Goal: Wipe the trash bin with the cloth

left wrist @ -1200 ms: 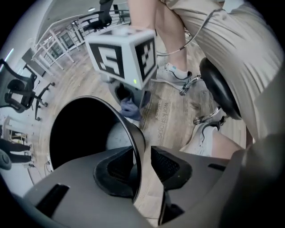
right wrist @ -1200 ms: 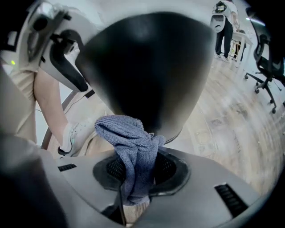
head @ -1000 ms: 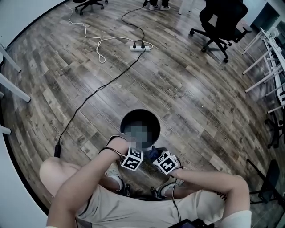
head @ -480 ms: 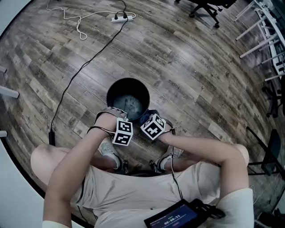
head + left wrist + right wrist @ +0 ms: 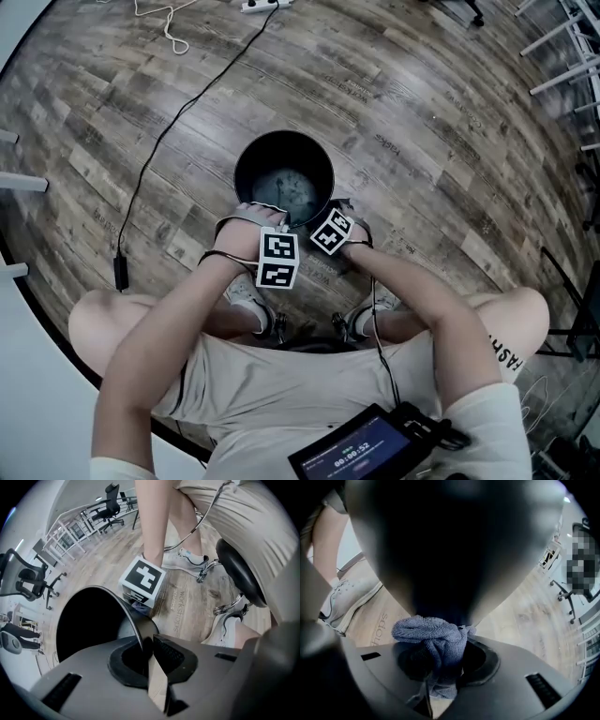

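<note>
Trash bin [image 5: 246, 155] upright on the floor. The left gripper [image 5: 146, 641] has just been closing, its fingers pinching the rim at its 6 o'clock. Right gripper [image 5: 440, 658], at the bin's 5 o'clock, is clamped on the bunched cloth [image 5: 429, 630], which looks pressed against the outer wall straight ahead of its fingers. Judgement: right hand wipes, left steadies.
</note>
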Available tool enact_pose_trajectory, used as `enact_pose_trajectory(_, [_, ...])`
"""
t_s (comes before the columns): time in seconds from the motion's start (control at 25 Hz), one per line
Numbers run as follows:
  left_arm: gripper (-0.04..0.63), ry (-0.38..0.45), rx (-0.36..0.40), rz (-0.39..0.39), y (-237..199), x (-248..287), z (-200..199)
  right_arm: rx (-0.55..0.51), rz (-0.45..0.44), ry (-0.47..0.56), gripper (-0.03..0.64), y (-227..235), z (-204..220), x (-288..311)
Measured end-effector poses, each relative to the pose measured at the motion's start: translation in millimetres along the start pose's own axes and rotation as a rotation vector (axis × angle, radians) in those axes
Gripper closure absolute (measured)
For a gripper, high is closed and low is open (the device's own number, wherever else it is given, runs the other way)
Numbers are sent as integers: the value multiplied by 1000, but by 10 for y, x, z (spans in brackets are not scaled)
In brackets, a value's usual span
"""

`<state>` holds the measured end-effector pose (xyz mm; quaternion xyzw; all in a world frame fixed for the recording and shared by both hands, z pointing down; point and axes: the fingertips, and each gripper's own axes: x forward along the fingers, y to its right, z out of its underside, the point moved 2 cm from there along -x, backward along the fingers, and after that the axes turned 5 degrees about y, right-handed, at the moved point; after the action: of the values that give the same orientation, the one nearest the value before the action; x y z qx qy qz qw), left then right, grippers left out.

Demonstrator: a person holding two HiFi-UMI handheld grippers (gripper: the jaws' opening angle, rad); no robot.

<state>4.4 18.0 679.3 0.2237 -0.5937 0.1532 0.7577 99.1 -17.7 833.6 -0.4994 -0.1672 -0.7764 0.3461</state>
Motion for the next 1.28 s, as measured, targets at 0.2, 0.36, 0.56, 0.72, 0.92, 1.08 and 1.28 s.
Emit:
enact_pose_trajectory(0.2, [552, 30, -7, -9, 18, 28, -125, 146, -102, 8, 511, -198, 208, 194])
enact_pose_trajectory(0.36, [509, 66, -7, 62, 49, -27, -97, 159, -108, -14, 511, -241, 171, -22])
enact_pose_trajectory(0.56, [445, 26, 53, 131, 103, -163, 120, 189, -203, 12, 511, -412, -47, -652])
enact_pose_trajectory(0.72, [443, -59, 135, 139, 200, -66, 239, 137, -198, 69, 511, -408, -367, -1293])
enact_pose_trajectory(0.92, [534, -58, 146, 60, 99, -14, 227, 133, -164, 148, 509, -334, -747, -1805])
enact_pose_trajectory(1.08, [555, -42, 133, 64, 104, -2, 160, 207, -159, 121, 511, -249, -788, -1598])
enact_pose_trajectory(1.28, [557, -6, 74, 68, 116, 27, 10, 186, -135, 76, 509, -210, -438, -1041])
